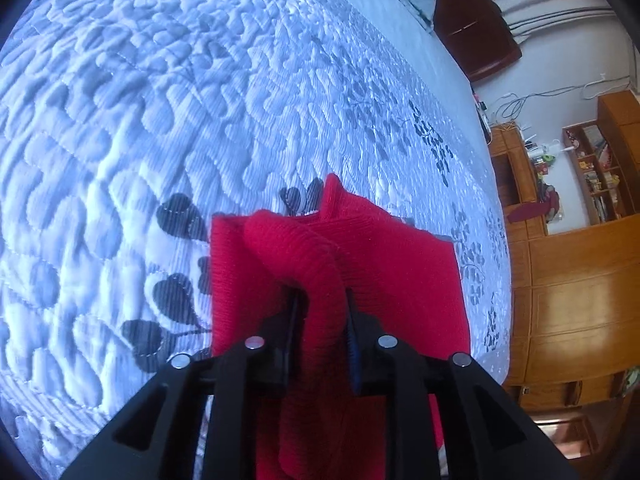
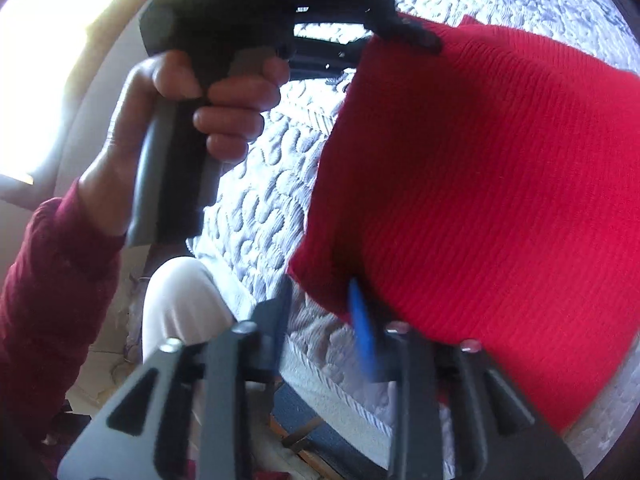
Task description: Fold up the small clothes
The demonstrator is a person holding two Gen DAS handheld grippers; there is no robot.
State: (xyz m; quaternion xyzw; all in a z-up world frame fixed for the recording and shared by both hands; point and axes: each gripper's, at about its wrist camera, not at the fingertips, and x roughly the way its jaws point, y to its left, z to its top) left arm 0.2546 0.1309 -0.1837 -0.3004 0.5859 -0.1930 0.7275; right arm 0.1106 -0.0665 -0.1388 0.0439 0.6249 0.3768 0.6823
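Left claw (image 1: 320,300) pinches a bunched ridge of red knit (image 1: 400,264) lying on the bed (image 1: 160,100); right claw (image 2: 320,304) gapes, empty. Release now, the fold could slump crooked.

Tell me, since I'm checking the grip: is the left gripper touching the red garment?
Touching. The left wrist view shows a fold of the red garment bunched between the left gripper's two fingers and pressed against both.

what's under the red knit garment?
The red knit garment lies on the quilted bedspread, whose dark leaf print shows beside it. Whatever lies directly beneath the cloth is covered.
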